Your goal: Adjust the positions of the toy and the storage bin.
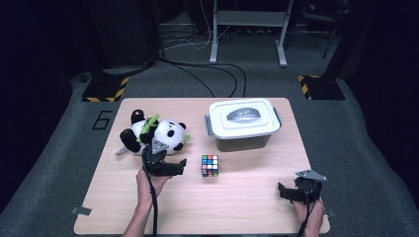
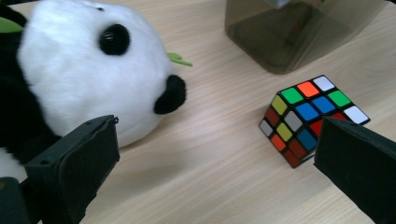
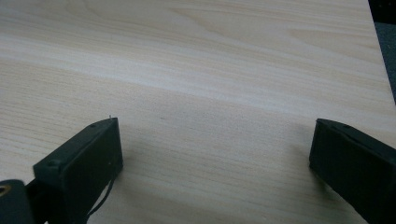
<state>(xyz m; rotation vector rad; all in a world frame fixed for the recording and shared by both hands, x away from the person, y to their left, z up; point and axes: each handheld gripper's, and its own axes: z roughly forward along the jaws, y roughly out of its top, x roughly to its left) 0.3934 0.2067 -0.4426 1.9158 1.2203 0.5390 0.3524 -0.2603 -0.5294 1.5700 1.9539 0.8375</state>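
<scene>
A black-and-white panda plush [image 1: 158,132] lies on the left part of the wooden table [image 1: 247,207]. A colourful puzzle cube [image 1: 210,165] sits near the middle. My left gripper [image 1: 168,163] hovers just in front of the panda, left of the cube, and is open. In the left gripper view the panda [image 2: 84,70] is by the left jaw, the cube [image 2: 308,116] by the right jaw, and bare wood lies between the jaws of the gripper [image 2: 215,140]. My right gripper [image 1: 290,191] rests open near the front right corner, with only wood between its jaws [image 3: 215,144].
A grey storage box with a white handled lid [image 1: 244,121] stands behind the cube, at the back right; its wall [image 2: 289,32] shows in the left gripper view. The table's right edge [image 3: 378,56] runs close to my right gripper. Cables and stands lie on the floor beyond.
</scene>
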